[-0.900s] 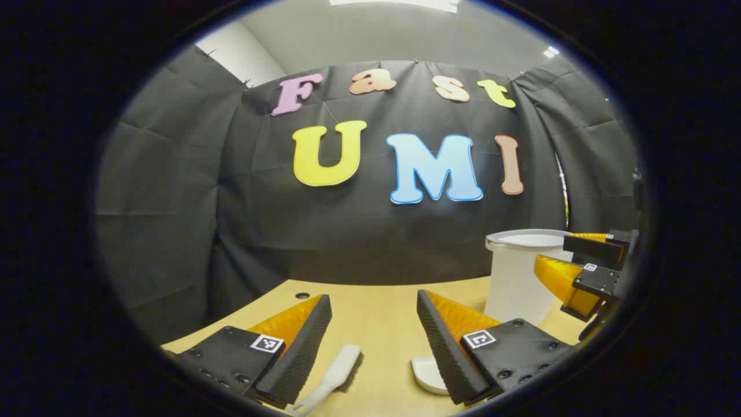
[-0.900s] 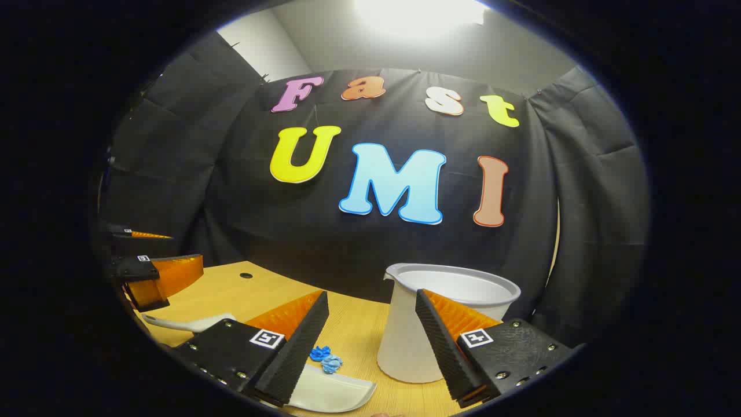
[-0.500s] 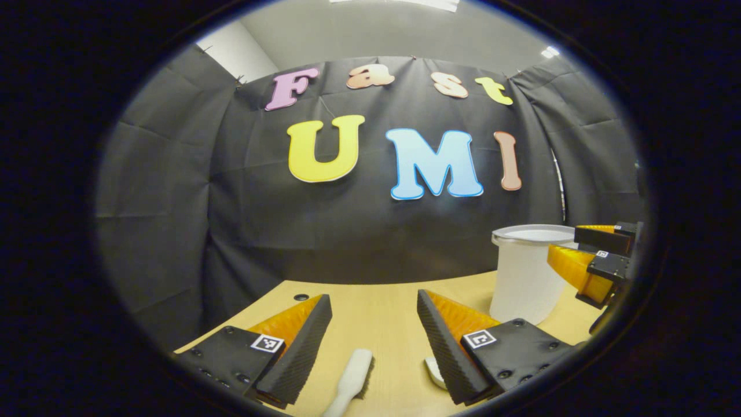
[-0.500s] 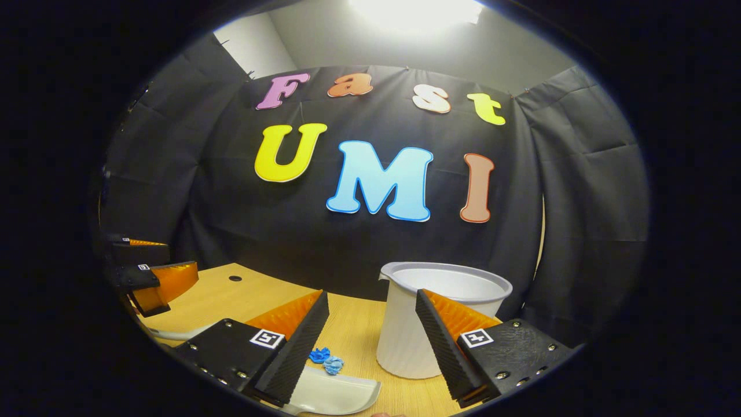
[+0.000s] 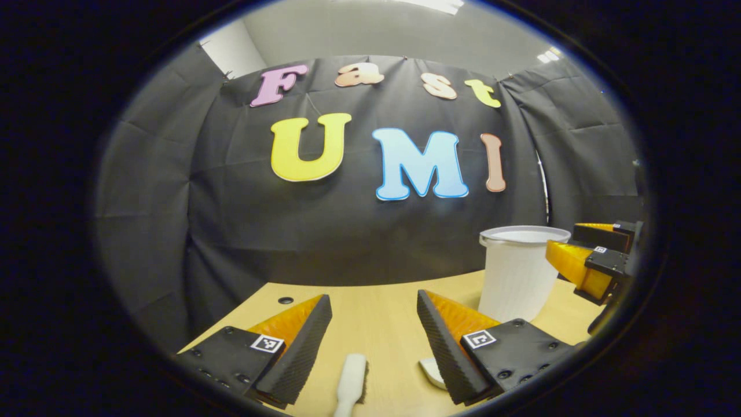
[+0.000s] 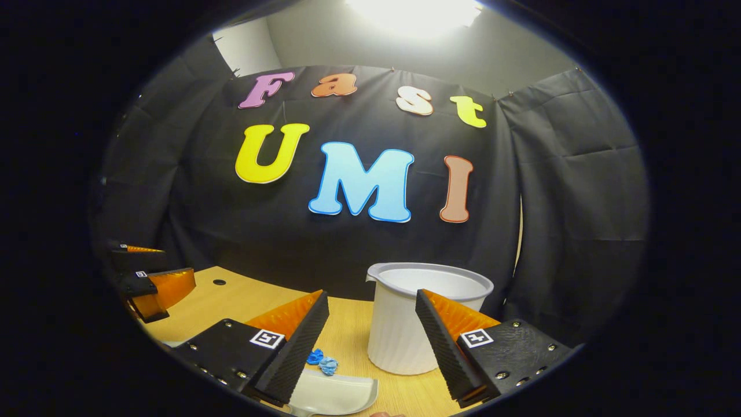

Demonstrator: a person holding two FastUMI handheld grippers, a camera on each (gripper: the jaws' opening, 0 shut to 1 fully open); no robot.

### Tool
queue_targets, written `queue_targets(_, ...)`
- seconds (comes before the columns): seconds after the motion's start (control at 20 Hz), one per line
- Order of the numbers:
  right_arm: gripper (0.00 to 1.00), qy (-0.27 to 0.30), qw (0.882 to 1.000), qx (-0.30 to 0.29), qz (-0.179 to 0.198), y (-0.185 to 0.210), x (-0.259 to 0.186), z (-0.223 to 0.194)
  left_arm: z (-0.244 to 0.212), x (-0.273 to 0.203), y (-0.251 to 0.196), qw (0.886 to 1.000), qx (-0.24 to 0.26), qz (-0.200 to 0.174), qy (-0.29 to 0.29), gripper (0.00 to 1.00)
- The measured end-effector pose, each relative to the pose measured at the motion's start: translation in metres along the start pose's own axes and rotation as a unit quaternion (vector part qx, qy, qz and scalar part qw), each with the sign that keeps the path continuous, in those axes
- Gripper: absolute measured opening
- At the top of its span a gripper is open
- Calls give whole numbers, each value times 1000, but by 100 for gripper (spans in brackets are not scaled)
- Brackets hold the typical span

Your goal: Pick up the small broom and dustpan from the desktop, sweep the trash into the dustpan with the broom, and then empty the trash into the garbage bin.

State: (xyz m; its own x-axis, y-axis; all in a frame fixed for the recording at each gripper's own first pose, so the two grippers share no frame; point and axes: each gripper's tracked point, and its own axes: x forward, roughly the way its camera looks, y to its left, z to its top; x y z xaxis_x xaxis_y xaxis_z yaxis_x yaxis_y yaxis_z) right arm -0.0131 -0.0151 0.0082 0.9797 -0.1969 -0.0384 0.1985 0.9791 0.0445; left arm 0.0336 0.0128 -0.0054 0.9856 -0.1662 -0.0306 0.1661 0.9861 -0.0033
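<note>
Broom [image 5: 351, 376], dustpan [image 6: 333, 394], bin [image 6: 414, 324]: one each; two trash scraps [image 6: 322, 361]

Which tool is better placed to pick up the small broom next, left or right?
Left. The broom lies between the open left tool fingers. The right tool, also open, hovers by the dustpan.

White broom [image 5: 351, 379] flat on desk, white dustpan [image 6: 333, 394] beside blue trash [image 6: 323, 361], upright white bin [image 6: 418, 315]

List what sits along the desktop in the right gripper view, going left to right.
The other tool → the desk's cable hole → blue trash scraps → white dustpan → white garbage bin.
</note>
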Motion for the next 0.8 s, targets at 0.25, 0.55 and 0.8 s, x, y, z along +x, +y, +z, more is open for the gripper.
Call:
queue_targets(0.25,95,6,1000,6,-2,-2,-3,2,3,2,-1,1000,-2,1,-2,99)
queue_targets(0.55,95,50,998,-4,22,5,-2,-10,-20,3,2,999,-5,-2,35,96)
queue_targets(0.8,95,119,992,14,43,20,-13,-40,-48,-4,8,997,12,-15,76,100)
